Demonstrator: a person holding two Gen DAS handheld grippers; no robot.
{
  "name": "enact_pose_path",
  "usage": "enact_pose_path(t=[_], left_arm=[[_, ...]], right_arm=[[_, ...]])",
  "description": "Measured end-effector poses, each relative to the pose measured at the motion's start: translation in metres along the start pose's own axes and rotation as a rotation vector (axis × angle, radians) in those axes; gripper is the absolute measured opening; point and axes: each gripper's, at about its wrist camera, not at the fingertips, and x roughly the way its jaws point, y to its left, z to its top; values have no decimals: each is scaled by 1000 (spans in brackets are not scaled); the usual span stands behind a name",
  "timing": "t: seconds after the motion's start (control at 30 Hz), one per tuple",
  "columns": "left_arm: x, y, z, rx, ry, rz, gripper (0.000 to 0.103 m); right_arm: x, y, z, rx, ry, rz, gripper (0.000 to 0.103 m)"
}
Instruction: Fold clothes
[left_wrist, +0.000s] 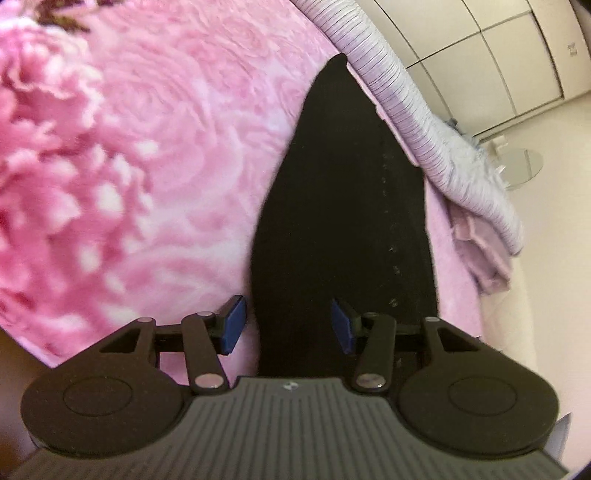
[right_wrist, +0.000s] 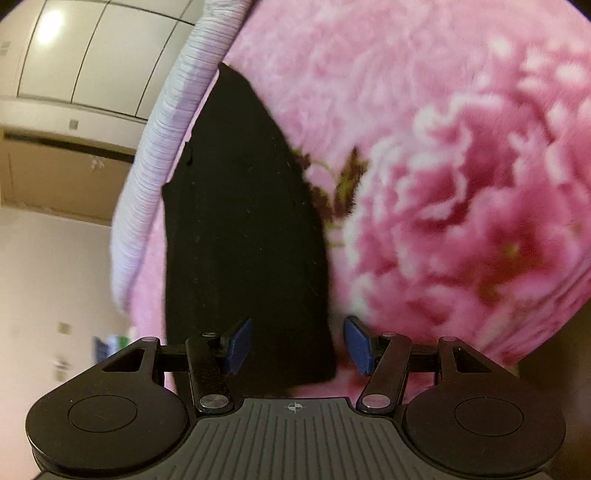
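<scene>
A long black garment lies flat on a pink floral blanket, near the blanket's edge. My left gripper hovers over its near end with the jaws apart. The right blue pad is above the black cloth, the left pad is just off its edge, and neither presses on it. In the right wrist view the same black garment runs away from me on the blanket. My right gripper stands open over the garment's near corner, and nothing is gripped.
A lavender striped cover runs along the bed's edge beside the garment. A folded pale pink cloth hangs at that edge. Beyond are a light floor, white cupboard doors and a round shiny disc.
</scene>
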Motion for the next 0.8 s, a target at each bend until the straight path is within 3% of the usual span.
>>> enact_pose_path(t=[0.1,0.17,0.23,0.47,0.6,0.8], left_arm=[[11,-2,2,-6,34,-49,45],[17,-3,1,10,59,-82,44],[19,-2,-2,16,58,-91,42],[17,8,-9,-8,55,-93,14],[17,8,-7,-13,57,-76,8],[-5,-13,-12,94,-25,-67,7]], right_arm=[[4,-2,6,-6,20,39,51],[8,-4,8,-7,24,53,39],[12,-7,8,-4,25,78,36],[17,-12,8,5,27,80,17],[12,-6,6,-3,19,46,13],[-7,16,-8,-59,-36,57,9]])
